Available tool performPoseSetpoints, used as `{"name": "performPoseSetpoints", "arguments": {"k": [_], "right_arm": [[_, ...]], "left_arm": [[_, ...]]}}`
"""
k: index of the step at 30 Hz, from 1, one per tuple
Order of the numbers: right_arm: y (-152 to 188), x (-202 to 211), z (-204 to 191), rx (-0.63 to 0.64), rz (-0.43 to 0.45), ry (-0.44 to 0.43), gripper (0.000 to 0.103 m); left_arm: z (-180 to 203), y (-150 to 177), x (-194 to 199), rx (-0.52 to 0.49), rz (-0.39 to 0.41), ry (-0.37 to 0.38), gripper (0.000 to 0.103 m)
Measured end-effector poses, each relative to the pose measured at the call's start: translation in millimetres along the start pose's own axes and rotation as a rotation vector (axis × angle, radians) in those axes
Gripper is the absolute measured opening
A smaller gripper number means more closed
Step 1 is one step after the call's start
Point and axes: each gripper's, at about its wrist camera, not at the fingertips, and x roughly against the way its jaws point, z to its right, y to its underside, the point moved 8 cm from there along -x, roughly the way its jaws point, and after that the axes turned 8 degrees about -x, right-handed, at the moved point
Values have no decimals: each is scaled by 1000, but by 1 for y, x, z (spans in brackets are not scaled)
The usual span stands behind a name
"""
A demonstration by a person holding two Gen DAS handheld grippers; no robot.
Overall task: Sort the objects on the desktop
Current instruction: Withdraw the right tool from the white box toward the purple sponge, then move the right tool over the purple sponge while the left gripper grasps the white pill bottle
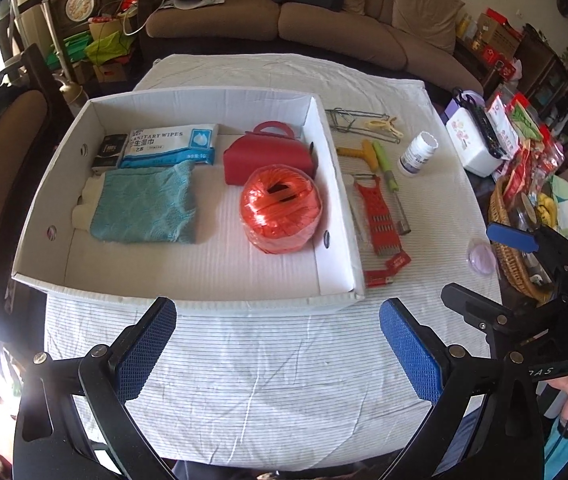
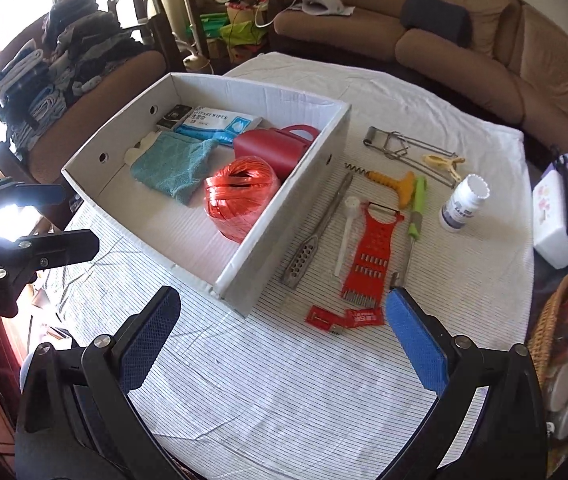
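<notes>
Left wrist view — two hand-held grippers (image 1: 278, 350) (image 2: 284, 344) gape empty; box (image 1: 335, 184) holds one twine ball (image 1: 282, 214), one towel (image 1: 144, 206).

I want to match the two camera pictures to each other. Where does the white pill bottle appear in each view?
Left wrist view: the white pill bottle stands right of centre, on the cloth beyond the green-handled tool.
Right wrist view: the white pill bottle stands on the right, again just past the green-handled tool.
Shared landmark: the red grater, lying between the white box and the bottle.
</notes>
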Motion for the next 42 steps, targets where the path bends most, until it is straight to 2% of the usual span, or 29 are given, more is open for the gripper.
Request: {"name": "performPoseSetpoints", "arguments": {"k": [15, 22, 33, 42], "right_arm": [[43, 35, 149, -168, 11, 83, 103], [56, 44, 211, -243, 20, 92, 103], [71, 27, 269, -301, 5, 83, 103], [69, 3, 281, -253, -29, 66, 103]], "left_arm": [[132, -23, -38, -131, -22, 83, 103], [176, -37, -60, -178, -34, 103, 103], [215, -67, -107, -198, -48, 104, 103], [225, -116, -152, -158, -12, 81, 103]]}}
